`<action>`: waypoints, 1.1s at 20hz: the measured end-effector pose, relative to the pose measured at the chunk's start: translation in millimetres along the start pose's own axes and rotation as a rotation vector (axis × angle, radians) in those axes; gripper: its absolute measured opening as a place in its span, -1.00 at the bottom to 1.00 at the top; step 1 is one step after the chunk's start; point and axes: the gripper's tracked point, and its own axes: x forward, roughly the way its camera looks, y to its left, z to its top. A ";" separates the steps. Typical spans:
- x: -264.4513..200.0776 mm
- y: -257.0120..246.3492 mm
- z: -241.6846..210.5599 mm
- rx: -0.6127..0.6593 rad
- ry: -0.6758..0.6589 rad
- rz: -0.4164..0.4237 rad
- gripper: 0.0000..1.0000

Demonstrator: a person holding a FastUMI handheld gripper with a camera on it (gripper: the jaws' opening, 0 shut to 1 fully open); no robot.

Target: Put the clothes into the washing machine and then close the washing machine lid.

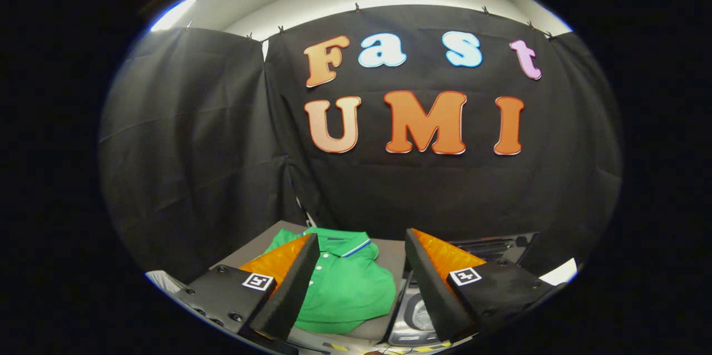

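Note:
A green polo shirt with a white-and-blue trimmed collar lies crumpled on a grey table, below and just ahead of my fingers. My gripper is open, held above the table with nothing between its fingers. The shirt shows through the gap and runs under the left finger. To the right of the shirt sits the washing machine, partly hidden behind the right finger; its dark back panel shows beyond that finger. Whether its lid is up or down I cannot tell.
The black cloth wall of the booth rises close behind the table. Something white sits at the far right, and a pale edge shows at the far left.

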 end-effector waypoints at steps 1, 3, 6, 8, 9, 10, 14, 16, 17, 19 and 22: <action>7.3 10.4 -12.2 0.008 0.032 0.016 0.98; 19.9 29.0 -29.8 0.014 0.083 0.039 0.98; 38.0 48.3 -53.2 -0.004 0.139 0.046 0.98; 48.5 51.4 -64.4 -0.016 0.169 0.025 0.99; 52.2 51.4 -72.8 -0.017 0.192 0.013 0.99; 55.0 55.7 -80.1 -0.012 0.211 0.014 0.99; 69.7 63.6 -101.1 -0.003 0.276 0.005 0.99; 76.1 66.4 -111.8 0.000 0.305 -0.007 0.99; 78.6 68.5 -117.4 0.007 0.320 -0.009 0.99; 83.1 67.1 -126.8 0.018 0.348 -0.023 0.99; 91.9 65.5 -137.6 0.037 0.389 -0.050 0.99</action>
